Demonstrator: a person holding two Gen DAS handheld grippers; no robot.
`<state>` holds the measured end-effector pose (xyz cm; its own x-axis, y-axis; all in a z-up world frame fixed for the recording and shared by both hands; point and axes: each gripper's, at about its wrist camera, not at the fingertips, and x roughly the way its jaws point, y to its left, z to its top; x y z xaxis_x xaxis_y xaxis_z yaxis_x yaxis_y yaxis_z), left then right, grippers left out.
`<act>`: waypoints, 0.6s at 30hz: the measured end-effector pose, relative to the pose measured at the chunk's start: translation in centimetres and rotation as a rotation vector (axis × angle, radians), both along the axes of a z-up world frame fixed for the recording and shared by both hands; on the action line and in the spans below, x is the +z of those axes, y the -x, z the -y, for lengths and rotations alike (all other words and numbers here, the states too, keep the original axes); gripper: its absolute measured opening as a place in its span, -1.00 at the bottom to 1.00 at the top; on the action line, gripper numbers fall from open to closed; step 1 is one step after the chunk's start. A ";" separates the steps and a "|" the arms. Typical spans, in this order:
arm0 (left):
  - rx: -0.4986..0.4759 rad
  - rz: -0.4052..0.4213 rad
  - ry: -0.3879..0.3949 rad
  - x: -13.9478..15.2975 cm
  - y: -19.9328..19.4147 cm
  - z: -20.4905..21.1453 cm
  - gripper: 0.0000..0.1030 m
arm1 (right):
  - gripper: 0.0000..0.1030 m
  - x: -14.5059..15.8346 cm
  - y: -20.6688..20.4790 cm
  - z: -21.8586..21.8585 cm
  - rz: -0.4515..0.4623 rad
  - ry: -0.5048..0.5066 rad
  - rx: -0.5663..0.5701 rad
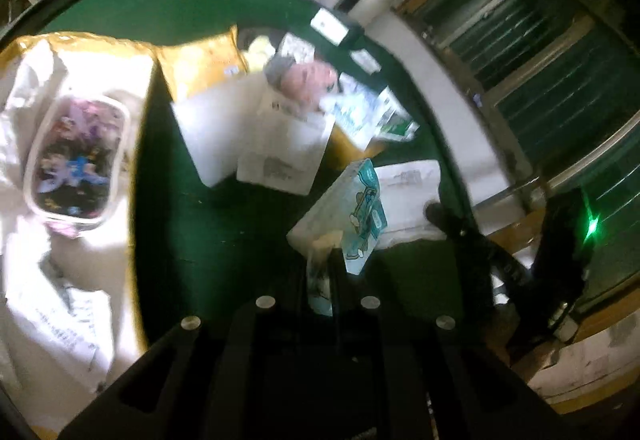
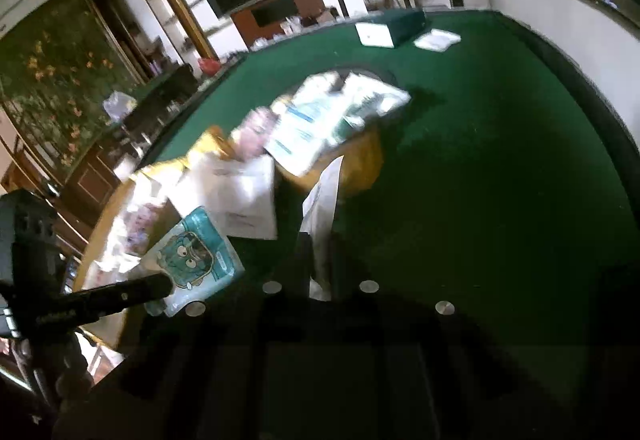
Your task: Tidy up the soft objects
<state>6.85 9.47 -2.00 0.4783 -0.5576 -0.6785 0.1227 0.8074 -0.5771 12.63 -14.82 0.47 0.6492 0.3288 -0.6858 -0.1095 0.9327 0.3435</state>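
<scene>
My left gripper (image 1: 320,260) is shut on a teal cartoon-printed soft pack (image 1: 352,216) and holds it above the green table (image 1: 224,236). The same pack (image 2: 192,260) shows in the right wrist view, with the left gripper (image 2: 160,286) on it. My right gripper (image 2: 320,252) is shut on a white plastic mailer (image 2: 322,200), also seen in the left wrist view (image 1: 408,192). A pile of white and yellow mailers and soft packs (image 1: 280,112) lies on the table beyond, also seen in the right wrist view (image 2: 304,128).
A large white bag with a clear window of colourful items (image 1: 76,160) lies at the left. A dark box with a white end (image 2: 388,28) and a small white packet (image 2: 436,39) sit at the table's far edge. A wall and windows (image 1: 540,60) lie to the right.
</scene>
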 end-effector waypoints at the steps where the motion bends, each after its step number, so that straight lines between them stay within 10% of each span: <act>1: 0.015 0.017 0.003 0.6 0.5 -0.6 -0.82 | -0.85 0.4 0.2 -0.2 0.010 -0.010 0.005; 18: 0.446 0.038 -0.116 2.4 -2.0 -16.6 -0.82 | -0.84 1.0 -9.0 -16.4 -0.032 -0.309 0.353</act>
<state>8.86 26.07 0.36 0.6798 -0.2135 -0.7016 -0.2317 0.8452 -0.4817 21.68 1.59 1.50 0.4412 0.7176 -0.5388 -0.3862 0.6938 0.6078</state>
